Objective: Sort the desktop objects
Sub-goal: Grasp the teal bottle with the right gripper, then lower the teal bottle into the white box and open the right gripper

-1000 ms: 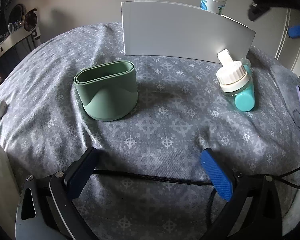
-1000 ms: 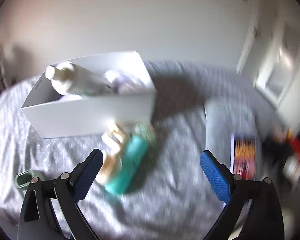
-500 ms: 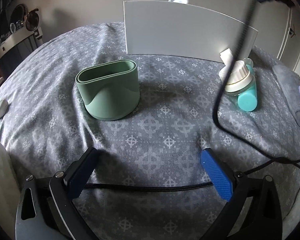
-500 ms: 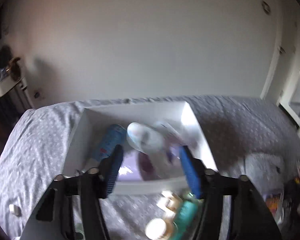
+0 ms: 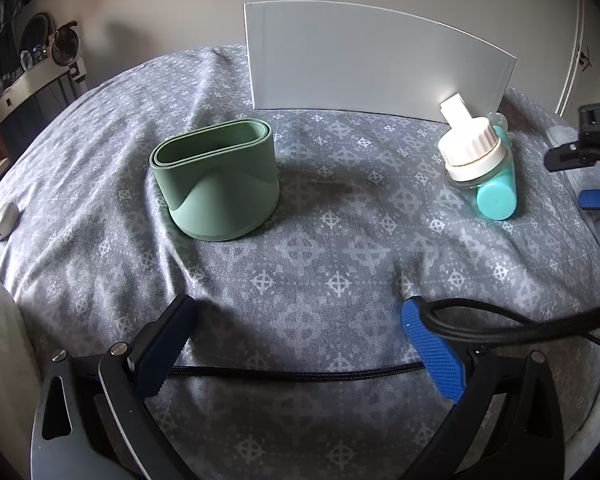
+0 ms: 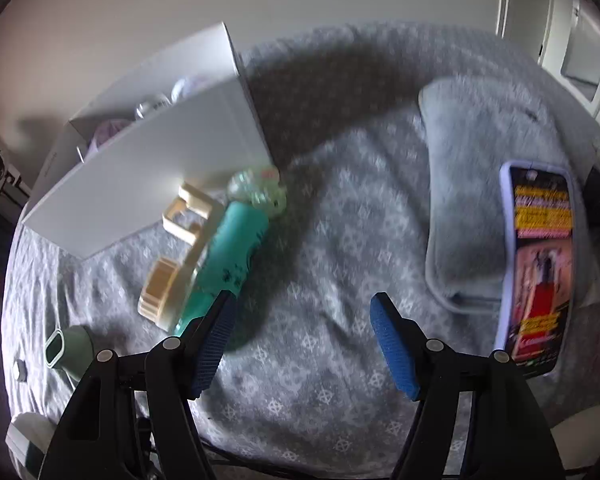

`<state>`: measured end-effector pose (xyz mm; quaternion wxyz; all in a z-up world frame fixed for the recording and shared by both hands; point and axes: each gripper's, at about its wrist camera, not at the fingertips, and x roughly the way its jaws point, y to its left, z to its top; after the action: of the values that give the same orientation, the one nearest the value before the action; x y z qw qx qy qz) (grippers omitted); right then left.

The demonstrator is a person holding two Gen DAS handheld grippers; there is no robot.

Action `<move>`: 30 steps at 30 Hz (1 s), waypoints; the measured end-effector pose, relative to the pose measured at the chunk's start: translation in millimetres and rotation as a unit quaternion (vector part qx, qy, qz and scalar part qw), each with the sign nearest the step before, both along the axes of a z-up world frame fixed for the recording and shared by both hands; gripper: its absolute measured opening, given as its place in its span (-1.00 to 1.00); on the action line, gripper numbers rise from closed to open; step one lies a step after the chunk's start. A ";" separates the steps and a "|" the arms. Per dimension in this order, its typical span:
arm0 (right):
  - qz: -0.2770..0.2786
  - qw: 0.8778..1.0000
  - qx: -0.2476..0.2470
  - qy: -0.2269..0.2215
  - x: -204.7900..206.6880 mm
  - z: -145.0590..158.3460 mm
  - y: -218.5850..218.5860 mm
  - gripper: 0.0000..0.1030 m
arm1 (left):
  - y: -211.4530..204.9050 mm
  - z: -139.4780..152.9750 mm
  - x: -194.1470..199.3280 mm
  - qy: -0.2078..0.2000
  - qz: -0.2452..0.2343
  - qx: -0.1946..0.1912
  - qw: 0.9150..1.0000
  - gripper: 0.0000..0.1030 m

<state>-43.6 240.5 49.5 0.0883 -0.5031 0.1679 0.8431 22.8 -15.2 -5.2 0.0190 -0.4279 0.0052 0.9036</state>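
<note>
My left gripper (image 5: 296, 306) hovers open over the grey patterned bedspread (image 5: 340, 240), with only a black cable lying across between its fingers. A green oval holder (image 5: 220, 184) stands ahead to the left. A white box (image 5: 372, 64) stands behind it. A teal bottle (image 5: 496, 196) and a jar with a white cap (image 5: 472, 152) lie at the box's right end. My right gripper (image 6: 302, 298) is open and empty, low over the bedspread, with its left finger just right of the teal bottle (image 6: 232, 248). Part of that gripper (image 5: 596, 200) shows in the left wrist view.
A phone (image 6: 540, 264) with a lit screen lies on the right, against a grey pouch (image 6: 472, 184). The white box (image 6: 152, 176) holds several items. A small white object (image 5: 4, 222) lies at the far left. Cables trail over the front of the bedspread.
The right gripper swung over the white box, then down to the right beside the teal bottle, and its jaws narrowed. The white bottle top above the box has dropped from sight. The left gripper stayed put.
</note>
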 end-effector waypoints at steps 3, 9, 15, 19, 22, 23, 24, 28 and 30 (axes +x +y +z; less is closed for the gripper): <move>0.018 1.000 -0.007 0.004 -13.7 -1.4 -11.0 0.33 | 1.8 0.1 0.3 0.000 0.000 -0.003 1.000 0.99; 0.019 1.000 -0.017 -0.013 -54.0 -17.7 -23.7 0.33 | 1.9 0.1 0.4 0.000 0.001 -0.006 1.000 0.99; 0.034 0.995 0.060 -0.077 -100.8 -41.8 -52.7 0.34 | 1.6 0.6 0.6 0.000 0.000 -0.008 1.000 0.99; 0.046 0.994 0.074 -0.066 -95.8 -36.7 -59.5 -0.17 | 1.5 0.6 0.6 0.000 0.000 -0.008 1.000 0.99; 0.051 0.995 0.073 -0.055 -71.5 -31.2 -58.4 -0.38 | 1.6 0.6 0.6 0.000 0.000 -0.008 1.000 0.99; 0.049 0.995 0.069 -0.043 -57.6 -28.1 -55.6 -0.38 | 1.6 0.6 0.6 0.000 0.000 -0.008 1.000 0.99; 0.048 0.997 0.060 -0.029 -47.4 -24.7 -53.1 -0.38 | 1.7 0.5 0.6 0.000 0.000 -0.008 1.000 0.99; 0.047 0.996 0.037 0.059 -3.9 16.8 -45.5 -0.39 | 1.8 0.6 0.6 0.000 0.000 -0.008 1.000 0.99; 0.040 0.993 0.044 0.105 4.9 50.6 -44.9 -0.39 | 1.8 0.5 0.6 0.000 0.000 -0.008 1.000 0.99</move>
<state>-38.8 195.6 100.1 0.0583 -0.4139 0.1190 0.9006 23.4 -13.4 -4.7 0.0152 -0.4277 0.0122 0.9037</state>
